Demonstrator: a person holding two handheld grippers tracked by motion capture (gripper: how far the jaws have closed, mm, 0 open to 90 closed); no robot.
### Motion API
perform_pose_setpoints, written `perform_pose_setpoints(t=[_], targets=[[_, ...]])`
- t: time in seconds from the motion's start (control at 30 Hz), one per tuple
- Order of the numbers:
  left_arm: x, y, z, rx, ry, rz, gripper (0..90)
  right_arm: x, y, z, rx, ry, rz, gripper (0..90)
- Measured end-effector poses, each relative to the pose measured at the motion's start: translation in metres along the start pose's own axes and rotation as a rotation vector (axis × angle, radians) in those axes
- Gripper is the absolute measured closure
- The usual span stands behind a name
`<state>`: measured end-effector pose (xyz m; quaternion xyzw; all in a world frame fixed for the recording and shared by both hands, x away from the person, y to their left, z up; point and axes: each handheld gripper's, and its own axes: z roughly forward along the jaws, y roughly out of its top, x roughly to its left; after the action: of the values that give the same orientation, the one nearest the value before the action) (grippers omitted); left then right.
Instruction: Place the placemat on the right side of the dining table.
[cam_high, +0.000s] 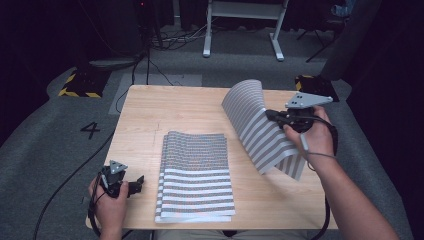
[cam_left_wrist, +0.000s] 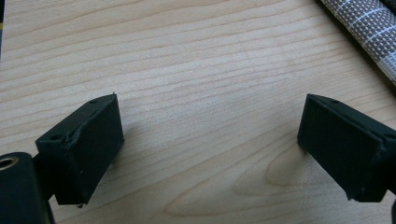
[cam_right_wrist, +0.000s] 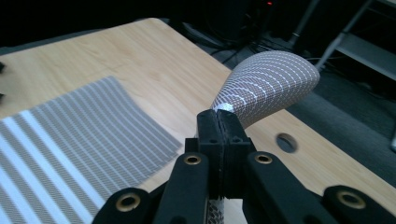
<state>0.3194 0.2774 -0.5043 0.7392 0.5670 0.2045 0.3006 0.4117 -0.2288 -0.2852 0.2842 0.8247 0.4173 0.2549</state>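
A grey-and-white striped placemat is lifted off the table at the right, curling up at its far end, with its near end drooping to the wood. My right gripper is shut on its right edge; in the right gripper view the jaws pinch the mat, which arches beyond them. A stack of like striped mats lies flat at the table's middle front. My left gripper rests at the front left corner, left of the stack, open over bare wood.
The wooden table has free room at its back left. A round hole is in the tabletop near the right edge. Beyond the table are grey carpet, cables, a white desk frame and yellow-black floor markers.
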Motion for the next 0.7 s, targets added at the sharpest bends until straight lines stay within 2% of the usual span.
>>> perform_pose_setpoints(t=[0.07, 0.1, 0.17, 0.2, 0.23, 0.27, 0.3, 0.33, 0.37, 0.4, 0.47, 0.67, 0.7], targets=[[0.0, 0.0, 0.0, 0.001, -0.002, 0.0, 7.1, -0.006, -0.002, -0.002, 0.004, -0.014, 0.002, 89.5], [0.0, 0.0, 0.0, 0.0, 0.0, 0.0, 7.1, -0.016, -0.005, -0.006, 0.01, -0.046, 0.005, 89.6], [0.0, 0.0, 0.0, 0.0, -0.001, 0.001, 7.1, -0.026, -0.008, -0.01, 0.019, -0.078, 0.01, 89.5], [0.0, 0.0, 0.0, 0.0, -0.001, 0.001, 7.1, -0.026, -0.008, -0.01, 0.019, -0.078, 0.01, 89.5], [0.0, 0.0, 0.0, 0.0, -0.002, 0.0, 7.1, -0.036, -0.012, -0.014, 0.031, -0.118, 0.004, 89.6], [0.0, 0.0, 0.0, 0.0, -0.002, 0.0, 7.1, -0.036, -0.012, -0.014, 0.031, -0.118, 0.004, 89.6], [0.0, 0.0, 0.0, 0.0, 0.0, 0.0, 7.1, -0.045, -0.016, -0.018, 0.039, -0.146, 0.021, 89.6], [0.0, 0.0, 0.0, 0.0, -0.001, 0.0, 7.1, -0.045, -0.016, -0.018, 0.039, -0.146, 0.021, 89.6], [0.0, 0.0, 0.0, 0.001, -0.002, 0.0, 7.1, -0.055, -0.019, -0.023, 0.049, -0.171, 0.029, 89.6], [0.0, 0.0, 0.0, 0.001, -0.002, 0.0, 7.1, -0.055, -0.019, -0.023, 0.049, -0.171, 0.029, 89.6], [0.0, 0.0, 0.0, 0.0, 0.0, 0.0, 7.0, -0.068, -0.024, -0.03, 0.058, -0.212, 0.042, 89.6], [0.0, 0.0, 0.0, 0.0, 0.0, 0.0, 7.0, -0.084, -0.029, -0.042, 0.074, -0.317, 0.026, 89.6], [0.0, 0.0, 0.0, 0.0, 0.0, 0.001, 7.0, -0.084, -0.029, -0.042, 0.074, -0.317, 0.026, 89.6]])
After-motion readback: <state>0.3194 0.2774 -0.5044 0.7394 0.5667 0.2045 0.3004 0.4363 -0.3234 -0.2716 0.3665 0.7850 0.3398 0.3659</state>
